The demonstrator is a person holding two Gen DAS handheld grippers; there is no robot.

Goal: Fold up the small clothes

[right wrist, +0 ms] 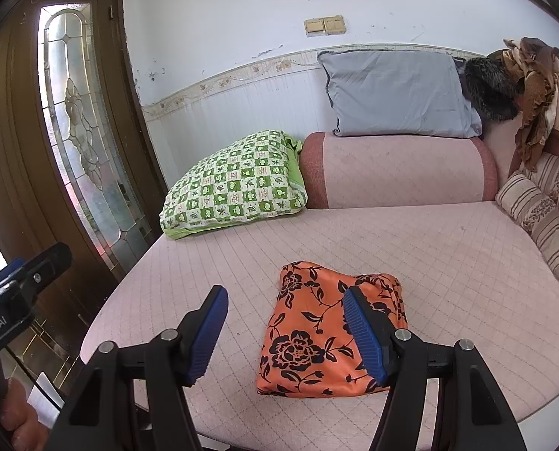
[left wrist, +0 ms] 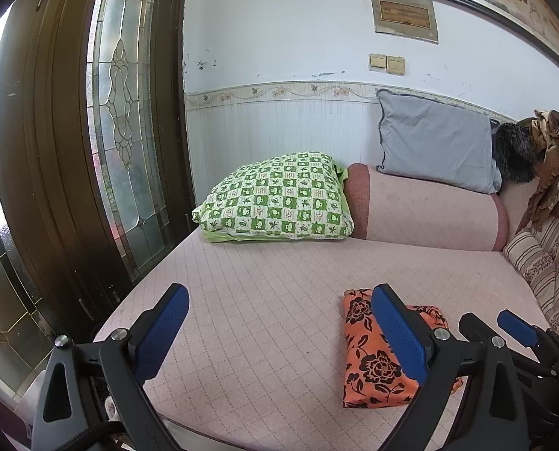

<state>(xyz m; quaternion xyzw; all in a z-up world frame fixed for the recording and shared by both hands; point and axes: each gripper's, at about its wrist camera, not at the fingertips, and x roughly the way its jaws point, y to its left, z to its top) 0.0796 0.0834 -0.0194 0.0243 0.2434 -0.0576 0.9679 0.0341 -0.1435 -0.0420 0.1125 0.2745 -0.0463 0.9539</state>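
An orange cloth with a black flower print (right wrist: 317, 332) lies folded into a compact packet on the pink quilted sofa seat (right wrist: 448, 263); it also shows in the left wrist view (left wrist: 369, 353). My right gripper (right wrist: 285, 332) is open and empty, above the packet's near left part, its right finger in front of the cloth. My left gripper (left wrist: 279, 332) is open and empty, to the left of the packet over bare seat. The right gripper (left wrist: 520, 329) shows at the lower right of the left wrist view.
A green checked pillow (left wrist: 279, 199) lies at the seat's back left by a dark wooden door (left wrist: 54, 131). A pink bolster (left wrist: 429, 210) carries a grey cushion (left wrist: 437, 143). Striped cushions (right wrist: 542, 210) and brown cloth (right wrist: 535, 86) sit at the right. The seat's front edge is near.
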